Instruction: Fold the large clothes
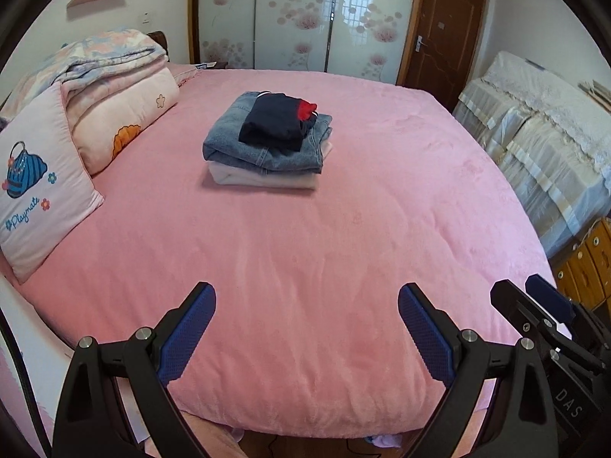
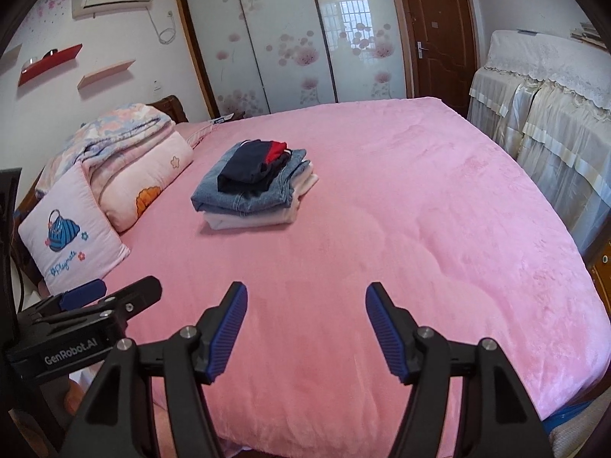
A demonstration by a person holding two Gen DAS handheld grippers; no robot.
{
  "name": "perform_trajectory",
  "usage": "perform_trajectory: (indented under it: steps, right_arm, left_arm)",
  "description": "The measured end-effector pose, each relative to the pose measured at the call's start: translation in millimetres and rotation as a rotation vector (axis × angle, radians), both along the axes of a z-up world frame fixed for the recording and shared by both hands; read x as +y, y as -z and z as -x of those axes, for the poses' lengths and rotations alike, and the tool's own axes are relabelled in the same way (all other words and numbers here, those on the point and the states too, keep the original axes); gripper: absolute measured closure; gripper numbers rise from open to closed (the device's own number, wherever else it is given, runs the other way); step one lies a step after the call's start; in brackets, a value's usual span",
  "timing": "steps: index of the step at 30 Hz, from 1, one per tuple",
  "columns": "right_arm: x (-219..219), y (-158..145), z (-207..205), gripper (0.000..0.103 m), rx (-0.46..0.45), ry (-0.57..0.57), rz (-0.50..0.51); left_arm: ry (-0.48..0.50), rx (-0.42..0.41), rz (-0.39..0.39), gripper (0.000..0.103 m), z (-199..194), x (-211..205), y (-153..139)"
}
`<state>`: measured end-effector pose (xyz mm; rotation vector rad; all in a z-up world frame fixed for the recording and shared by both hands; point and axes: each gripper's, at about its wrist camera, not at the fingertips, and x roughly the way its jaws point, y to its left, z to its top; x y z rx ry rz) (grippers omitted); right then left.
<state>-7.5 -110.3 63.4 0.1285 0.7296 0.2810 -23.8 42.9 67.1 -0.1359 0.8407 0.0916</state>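
We see a neat stack of folded clothes (image 1: 267, 141), dark navy garment (image 1: 273, 120) atop blue denim (image 1: 229, 149), on the pink plush bed (image 1: 305, 248); our left claw (image 1: 307, 334) and right claw (image 2: 305, 330) are spread, empty.

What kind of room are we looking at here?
Most likely a home bedroom. A large bed with a pink cover fills the view, a pillow and folded quilts lie at its head, and a sliding wardrobe stands behind.

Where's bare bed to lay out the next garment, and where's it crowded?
Free: the wide pink bedspread between the clothes stack and the near edge, under both open grippers, left and right. Also the strip right of the stack toward the covered furniture. Crowded: the left side, with pillow and folded quilts.
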Motion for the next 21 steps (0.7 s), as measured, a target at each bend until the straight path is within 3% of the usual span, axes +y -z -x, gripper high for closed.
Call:
perform_trajectory:
  steps: [10,21]
  right_arm:
    - [-4.5,7.2,12.1,0.038,-0.010,0.031,0.047]
    - [-13.4,16.7,14.0,0.035,0.012,0.055,0.036]
  left_arm:
    - [0.026,-0.018,-0.064,0.007,11.0,-17.9,1.2]
    - [0.039,-0.002,-0.050,0.007,16.1,-22.4,7.3]
